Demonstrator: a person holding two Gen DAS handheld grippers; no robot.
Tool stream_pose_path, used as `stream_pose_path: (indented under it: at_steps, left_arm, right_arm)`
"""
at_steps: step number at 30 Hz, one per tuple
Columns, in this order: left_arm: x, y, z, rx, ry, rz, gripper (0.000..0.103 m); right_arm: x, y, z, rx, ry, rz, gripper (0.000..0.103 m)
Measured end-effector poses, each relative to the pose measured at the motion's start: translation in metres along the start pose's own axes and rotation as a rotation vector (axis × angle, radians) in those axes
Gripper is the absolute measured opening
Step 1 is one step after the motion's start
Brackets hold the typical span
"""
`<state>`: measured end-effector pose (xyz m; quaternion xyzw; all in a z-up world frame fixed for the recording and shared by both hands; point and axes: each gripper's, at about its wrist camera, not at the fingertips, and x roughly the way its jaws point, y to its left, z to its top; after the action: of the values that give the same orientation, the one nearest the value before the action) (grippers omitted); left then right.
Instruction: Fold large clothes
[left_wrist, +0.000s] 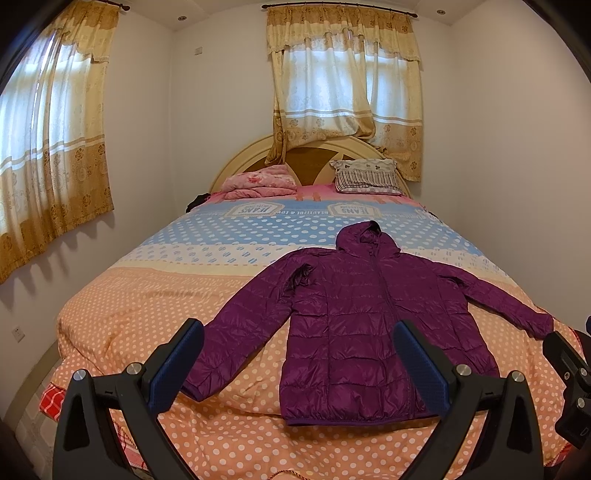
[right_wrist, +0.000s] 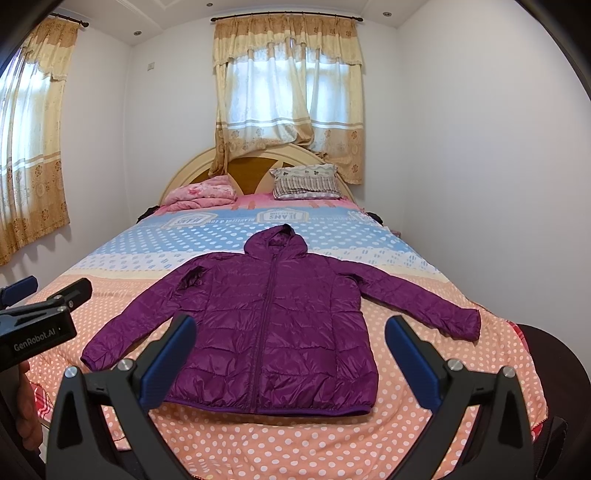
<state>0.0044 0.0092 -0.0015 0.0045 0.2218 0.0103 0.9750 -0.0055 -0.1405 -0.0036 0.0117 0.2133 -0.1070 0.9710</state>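
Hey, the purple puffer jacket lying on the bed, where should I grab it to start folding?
Probably the cuffs. The jacket lies flat, zipped, hem nearest, sleeves spread. The left gripper could come in from the left for the left cuff, the right gripper from the right for the other cuff, folding each inward.

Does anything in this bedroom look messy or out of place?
Only the beige patterned curtain behind the bed: its bottom is bunched up and caught on the arched wooden headboard. The purple quilted hooded jacket lies flat.

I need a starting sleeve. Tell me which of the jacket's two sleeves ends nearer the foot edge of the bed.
The left sleeve of the purple jacket: its cuff lies almost level with the hem, while the right sleeve ends farther up the bed.
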Motion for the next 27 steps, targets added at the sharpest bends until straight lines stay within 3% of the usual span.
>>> stream_pose_path:
  at_steps: [27]
  left_arm:
    - [0.0015,0.0056,-0.0003,-0.012,0.000,0.004,0.102]
  right_arm:
    - [0.0066,-0.0006,-0.0051,0.000,0.009,0.009,0.103]
